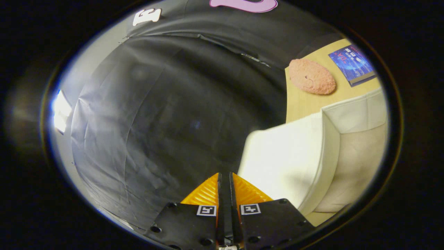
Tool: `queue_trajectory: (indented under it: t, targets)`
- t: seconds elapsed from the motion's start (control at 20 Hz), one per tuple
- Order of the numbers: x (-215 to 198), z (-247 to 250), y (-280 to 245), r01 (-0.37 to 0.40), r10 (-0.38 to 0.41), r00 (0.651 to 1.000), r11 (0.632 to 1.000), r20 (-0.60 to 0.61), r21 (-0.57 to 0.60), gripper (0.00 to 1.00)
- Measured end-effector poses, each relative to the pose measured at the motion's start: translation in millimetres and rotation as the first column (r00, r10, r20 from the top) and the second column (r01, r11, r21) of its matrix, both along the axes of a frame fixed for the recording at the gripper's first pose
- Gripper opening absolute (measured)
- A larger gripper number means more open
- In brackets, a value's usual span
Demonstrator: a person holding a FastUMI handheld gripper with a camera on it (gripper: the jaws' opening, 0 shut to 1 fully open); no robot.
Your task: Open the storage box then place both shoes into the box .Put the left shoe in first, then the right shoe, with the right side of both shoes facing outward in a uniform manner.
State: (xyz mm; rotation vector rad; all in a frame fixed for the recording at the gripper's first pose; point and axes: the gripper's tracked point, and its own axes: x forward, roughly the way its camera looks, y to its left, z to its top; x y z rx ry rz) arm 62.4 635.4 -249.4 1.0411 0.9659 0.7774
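Gripper view: we see the gripper (225, 178) with its fingers (208, 192) drawn together, only a thin slit between them, nothing held. Just beside the fingers stands the white storage box (295, 152), lid raised, pale interior exposed. Beyond the box, on the wooden table (301, 104), we note a pink fuzzy shoe (311, 76) lying apart from it, and a blue book (352, 64) just past that shoe
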Motion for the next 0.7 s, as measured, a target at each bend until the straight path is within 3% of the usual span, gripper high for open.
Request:
queue_trajectory:
  t: [0.7]
  targets:
    - [26.8, -20.6, -123.6, 0.116, -0.112, 0.993, 0.989, 0.04, -0.09, 0.11]
